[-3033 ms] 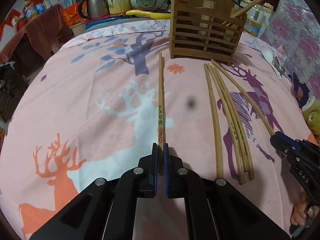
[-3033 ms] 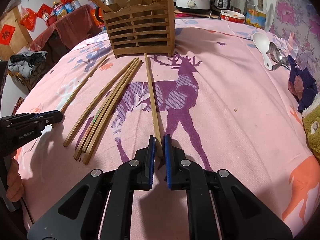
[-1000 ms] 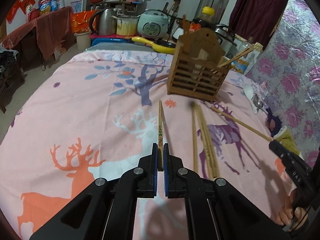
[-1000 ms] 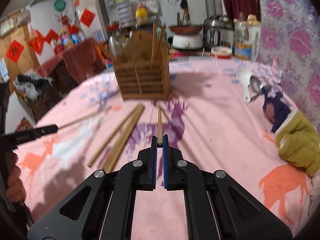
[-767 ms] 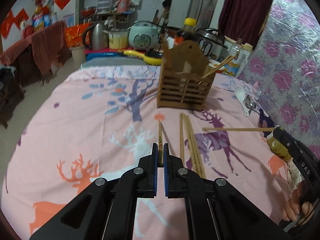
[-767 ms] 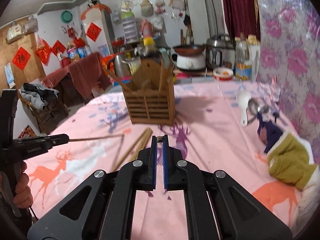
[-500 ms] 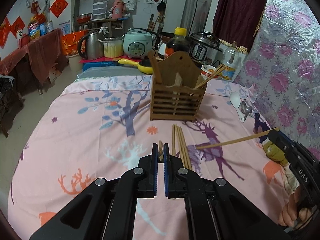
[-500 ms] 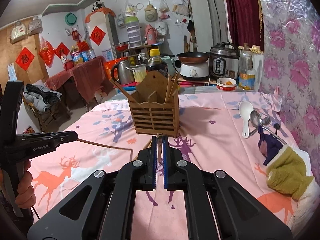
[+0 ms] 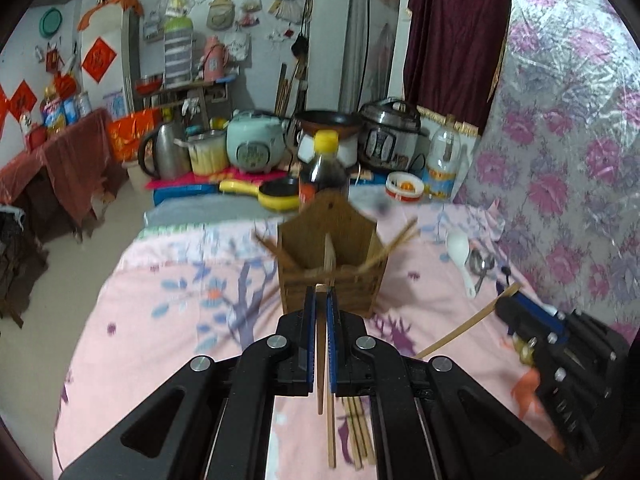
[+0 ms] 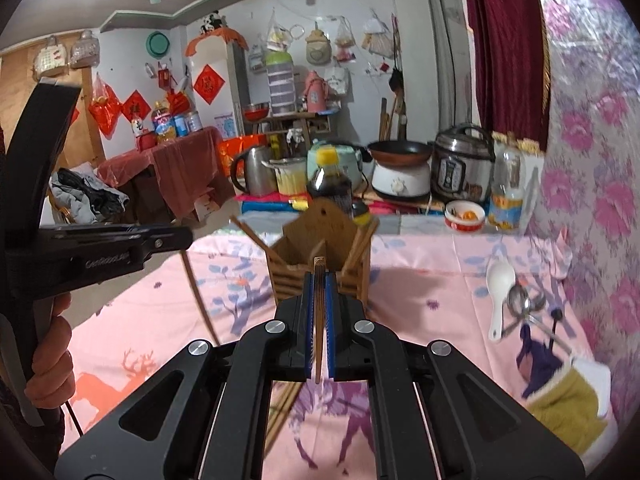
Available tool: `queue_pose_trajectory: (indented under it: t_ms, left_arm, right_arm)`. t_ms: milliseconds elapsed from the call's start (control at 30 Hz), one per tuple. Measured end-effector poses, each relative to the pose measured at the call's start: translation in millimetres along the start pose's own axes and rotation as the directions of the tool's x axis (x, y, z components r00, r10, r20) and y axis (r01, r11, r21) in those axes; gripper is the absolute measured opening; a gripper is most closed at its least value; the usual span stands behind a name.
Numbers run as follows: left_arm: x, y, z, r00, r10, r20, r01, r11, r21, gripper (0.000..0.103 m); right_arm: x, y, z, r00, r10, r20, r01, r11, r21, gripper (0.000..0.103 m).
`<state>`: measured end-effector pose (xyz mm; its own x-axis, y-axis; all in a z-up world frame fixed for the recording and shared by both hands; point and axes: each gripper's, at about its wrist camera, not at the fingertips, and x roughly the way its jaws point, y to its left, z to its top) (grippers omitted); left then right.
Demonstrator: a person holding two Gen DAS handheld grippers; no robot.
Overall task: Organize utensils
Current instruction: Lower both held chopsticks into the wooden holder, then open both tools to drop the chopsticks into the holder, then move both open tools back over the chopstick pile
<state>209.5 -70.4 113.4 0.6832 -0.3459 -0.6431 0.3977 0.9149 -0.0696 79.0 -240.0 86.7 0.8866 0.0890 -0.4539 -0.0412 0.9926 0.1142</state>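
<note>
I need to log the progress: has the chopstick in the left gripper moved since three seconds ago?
Yes. The chopstick, then lying on the pink tablecloth, is now lifted off it in the shut left gripper, closer to the wooden holder.

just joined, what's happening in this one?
A person holds two handheld tools over a pink deer-print tablecloth. The left tool is shut on one bamboo chopstick, and the right tool is shut on another bamboo chopstick. Both point toward the slatted wooden utensil holder, which already has a few chopsticks in it. More loose chopsticks lie on the cloth, not yet collected.
</note>
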Motion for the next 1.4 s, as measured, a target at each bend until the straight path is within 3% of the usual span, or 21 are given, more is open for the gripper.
queue_pose_trajectory:
  t_ms: [233, 333, 433, 533, 600, 633, 700, 767, 800, 833, 933, 1267, 1400]
  left_arm:
    - [-3.5, 5.1, 66.2, 0.991, -0.003, 0.134, 0.009, 0.999, -0.043, 0.006]
    - [4.2, 10.8, 91.6, 0.975, 0.004, 0.221, 0.014, 0.997, -0.076, 0.006]
    - [27.1, 12.8, 99.1, 0.965, 0.035, 0.261, -0.012, 0.996, -0.087, 0.006]
    - [75.8, 19.0, 88.0, 0.976, 0.042, 0.212, -0.022, 0.995, -0.096, 0.006]
    - [114.0, 25.5, 71.8, 0.995, 0.037, 0.088, -0.028, 0.994, -0.105, 0.006]
    - [123.9, 29.8, 64.0, 0.998, 0.04, 0.041, -0.035, 0.993, -0.115, 0.006]
    - [125.3, 35.4, 54.4, 0.998, 0.055, 0.018, -0.053, 0.993, -0.107, 0.009]
    - [112.9, 39.7, 45.8, 0.995, 0.092, 0.03, -0.089, 0.991, -0.101, 0.043]
    - [104.9, 41.7, 42.6, 0.993, 0.109, 0.045, -0.104, 0.989, -0.109, 0.07]
    - [95.7, 43.8, 39.5, 0.99, 0.122, 0.067, -0.114, 0.986, -0.12, 0.081]
    - [72.7, 47.9, 29.4, 0.987, 0.133, 0.093, -0.12, 0.983, -0.136, 0.085]
    - [21.2, 60.9, -30.7, 0.989, 0.144, 0.044, -0.133, 0.972, -0.195, 0.093]
    - [21.3, 59.4, -67.0, 0.99, 0.138, -0.004, -0.136, 0.97, -0.202, 0.095]
  right_arm:
    - [11.0, 4.9, 55.7, 0.99, -0.007, 0.143, 0.007, 1.0, -0.004, 0.006]
    - [22.1, 6.2, 77.1, 0.977, -0.035, 0.212, 0.038, 0.999, -0.009, 0.006]
    - [46.0, 7.0, 85.3, 0.972, -0.06, 0.226, 0.065, 0.998, -0.016, 0.006]
    - [84.0, 2.0, 76.7, 0.983, -0.077, 0.168, 0.08, 0.997, -0.009, 0.006]
    - [108.3, -2.2, 65.6, 0.994, -0.072, 0.088, 0.072, 0.997, -0.003, 0.008]
    - [118.6, -7.4, 58.2, 0.997, -0.073, 0.041, 0.072, 0.997, 0.02, 0.012]
    - [119.2, -12.4, 52.9, 0.998, -0.052, 0.019, 0.05, 0.997, 0.056, 0.013]
    - [106.8, -14.9, 51.3, 0.998, -0.053, 0.042, 0.05, 0.996, 0.076, 0.022]
    - [99.1, -15.1, 51.7, 0.997, -0.056, 0.055, 0.051, 0.995, 0.084, 0.027]
    - [93.7, -15.4, 51.6, 0.996, -0.055, 0.063, 0.049, 0.995, 0.089, 0.036]
    - [68.1, -13.3, 49.4, 0.994, -0.057, 0.098, 0.047, 0.994, 0.102, 0.053]
    - [3.6, -7.7, 11.1, 0.991, -0.053, 0.12, 0.04, 0.993, 0.114, 0.079]
    - [-9.1, -7.2, -16.5, 0.995, -0.044, 0.092, 0.033, 0.992, 0.119, 0.085]
